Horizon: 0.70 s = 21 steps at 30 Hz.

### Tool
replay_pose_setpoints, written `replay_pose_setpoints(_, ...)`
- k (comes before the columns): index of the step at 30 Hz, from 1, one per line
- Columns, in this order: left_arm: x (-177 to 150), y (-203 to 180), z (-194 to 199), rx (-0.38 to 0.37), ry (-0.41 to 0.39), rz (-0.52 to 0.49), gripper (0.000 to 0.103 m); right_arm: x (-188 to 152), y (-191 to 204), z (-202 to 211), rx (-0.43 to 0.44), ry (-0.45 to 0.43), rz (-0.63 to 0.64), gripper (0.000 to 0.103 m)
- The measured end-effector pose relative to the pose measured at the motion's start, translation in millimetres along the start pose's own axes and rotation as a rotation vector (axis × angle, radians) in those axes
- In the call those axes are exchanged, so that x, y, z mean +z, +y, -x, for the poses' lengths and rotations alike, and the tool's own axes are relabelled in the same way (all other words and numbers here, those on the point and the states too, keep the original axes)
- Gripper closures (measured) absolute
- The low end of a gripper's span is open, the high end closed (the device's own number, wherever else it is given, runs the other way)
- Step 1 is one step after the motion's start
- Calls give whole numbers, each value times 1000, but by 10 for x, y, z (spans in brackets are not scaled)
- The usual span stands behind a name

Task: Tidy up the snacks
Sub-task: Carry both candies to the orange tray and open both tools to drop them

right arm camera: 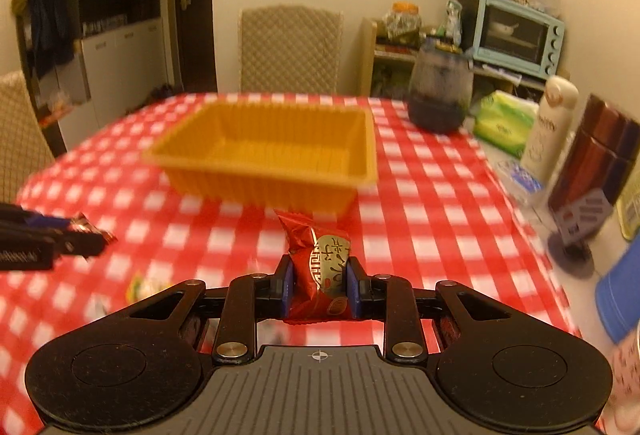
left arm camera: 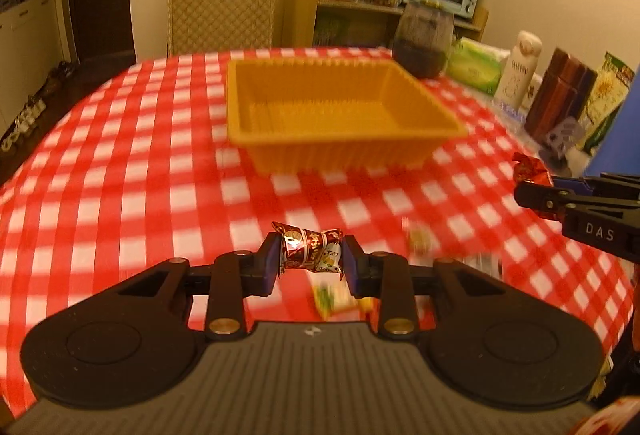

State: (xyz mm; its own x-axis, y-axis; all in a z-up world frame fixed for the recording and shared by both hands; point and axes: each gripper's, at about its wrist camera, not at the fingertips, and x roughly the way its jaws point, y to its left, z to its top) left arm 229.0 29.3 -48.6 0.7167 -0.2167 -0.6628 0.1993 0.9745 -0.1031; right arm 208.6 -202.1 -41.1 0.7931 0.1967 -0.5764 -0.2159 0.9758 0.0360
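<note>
Crinkly foil candy (left arm camera: 311, 250) and glossy red pouch (right arm camera: 320, 277) (both clamped in jaws), ribbed orange tray (left arm camera: 340, 151) beyond.

glossy foil candy (left arm camera: 310, 250), ribbed plastic tray (left arm camera: 336, 115)

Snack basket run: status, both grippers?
Left gripper shut on red-wrapped candy. Right gripper shut on red snack packet. Orange basket ahead, empty. Path clear.
</note>
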Motion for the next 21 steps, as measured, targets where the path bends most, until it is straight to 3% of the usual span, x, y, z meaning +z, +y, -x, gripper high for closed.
replay_pose_setpoints(6,442,-30,-187,-8,-66,0,73,500,10,-248,36,-69,-47,76)
replay_pose_setpoints(11,757,-29,-441,-4,-108,-10,73,809,-27,-596,62,-72,-103,76)
replay_pose_setpoints(21,1064,142,-949,25,-106,20,73,942,-192,-1234,74,-8,-194,76)
